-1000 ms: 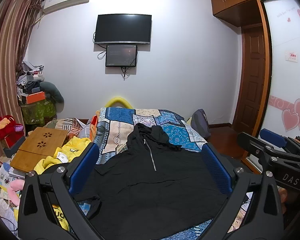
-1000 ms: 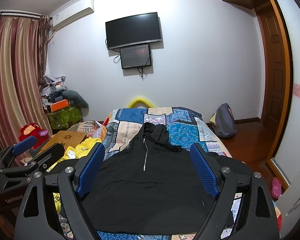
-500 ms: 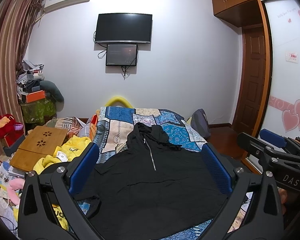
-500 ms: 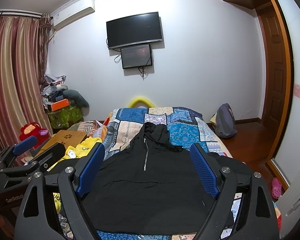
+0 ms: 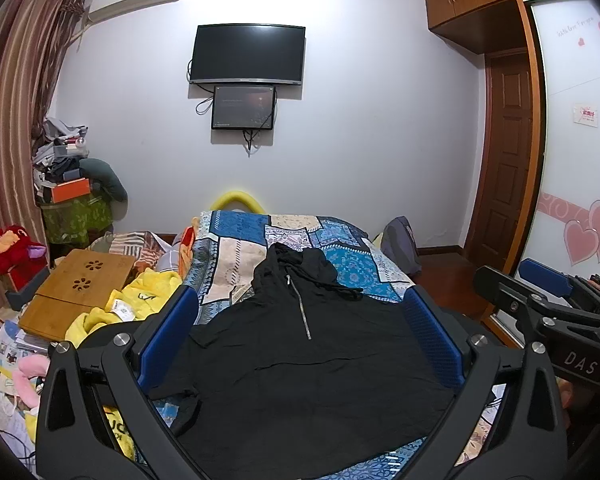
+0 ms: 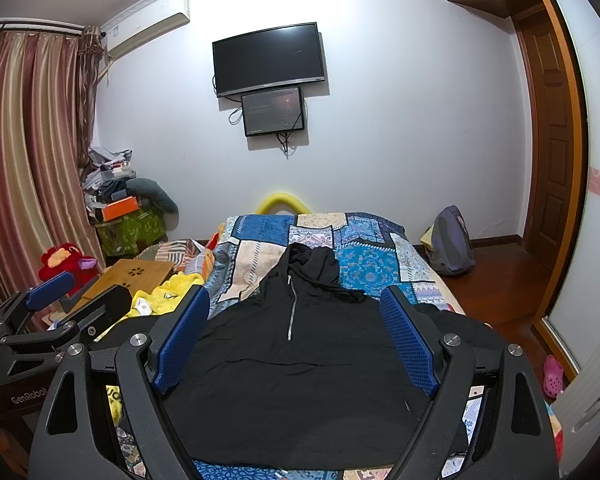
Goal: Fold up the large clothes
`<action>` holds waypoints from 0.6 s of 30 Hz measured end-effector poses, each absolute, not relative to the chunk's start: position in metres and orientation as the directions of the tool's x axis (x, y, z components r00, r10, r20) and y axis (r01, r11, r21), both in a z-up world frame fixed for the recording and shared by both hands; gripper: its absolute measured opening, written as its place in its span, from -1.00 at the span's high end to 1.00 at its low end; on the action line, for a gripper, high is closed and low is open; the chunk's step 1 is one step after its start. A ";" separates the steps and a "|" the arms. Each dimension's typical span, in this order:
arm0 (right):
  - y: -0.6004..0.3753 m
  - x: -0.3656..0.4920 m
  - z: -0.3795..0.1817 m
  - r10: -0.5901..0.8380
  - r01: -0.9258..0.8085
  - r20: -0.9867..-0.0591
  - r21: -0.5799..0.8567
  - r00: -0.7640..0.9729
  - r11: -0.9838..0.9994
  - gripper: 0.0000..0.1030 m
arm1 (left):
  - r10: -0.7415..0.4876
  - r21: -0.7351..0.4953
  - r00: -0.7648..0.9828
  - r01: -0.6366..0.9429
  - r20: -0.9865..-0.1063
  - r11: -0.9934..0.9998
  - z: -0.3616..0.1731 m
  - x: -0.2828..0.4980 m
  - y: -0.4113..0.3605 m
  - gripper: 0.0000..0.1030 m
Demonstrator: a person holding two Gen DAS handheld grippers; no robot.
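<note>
A black hooded sweatshirt [image 5: 300,368] [image 6: 296,376] with a short metal zip lies spread flat, front up, on the patchwork bedspread [image 5: 240,256] [image 6: 364,260], hood toward the far wall. My left gripper [image 5: 300,320] hovers above the near part of the garment, open, with nothing between its blue pads. My right gripper [image 6: 294,316] is also open and empty, held over the same spot from a little further right. Each gripper shows at the edge of the other's view: the right one [image 5: 540,280], the left one [image 6: 52,292].
Left of the bed lie a yellow garment [image 5: 140,296], a wooden lap desk [image 5: 80,284], a red plush toy [image 5: 8,244] and piled clutter. A backpack [image 6: 450,244] sits on the floor right of the bed. A wardrobe [image 5: 580,160] and door stand at right.
</note>
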State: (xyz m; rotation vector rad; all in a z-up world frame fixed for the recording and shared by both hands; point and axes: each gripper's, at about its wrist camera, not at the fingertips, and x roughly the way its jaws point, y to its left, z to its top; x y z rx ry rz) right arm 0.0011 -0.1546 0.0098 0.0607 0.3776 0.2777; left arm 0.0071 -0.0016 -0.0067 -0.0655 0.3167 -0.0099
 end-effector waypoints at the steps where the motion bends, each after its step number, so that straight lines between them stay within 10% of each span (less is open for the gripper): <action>1: -0.155 0.001 0.010 0.278 -0.256 -0.356 0.110 0.892 0.960 -0.65 | -0.019 -0.065 0.950 -0.001 -0.311 0.998 -0.007 0.007 -0.002 -1.00; 18: -0.158 0.003 0.009 0.279 -0.254 -0.361 0.116 0.890 0.960 -0.65 | -0.021 -0.067 0.949 0.000 -0.314 0.998 -0.007 0.008 -0.003 -1.00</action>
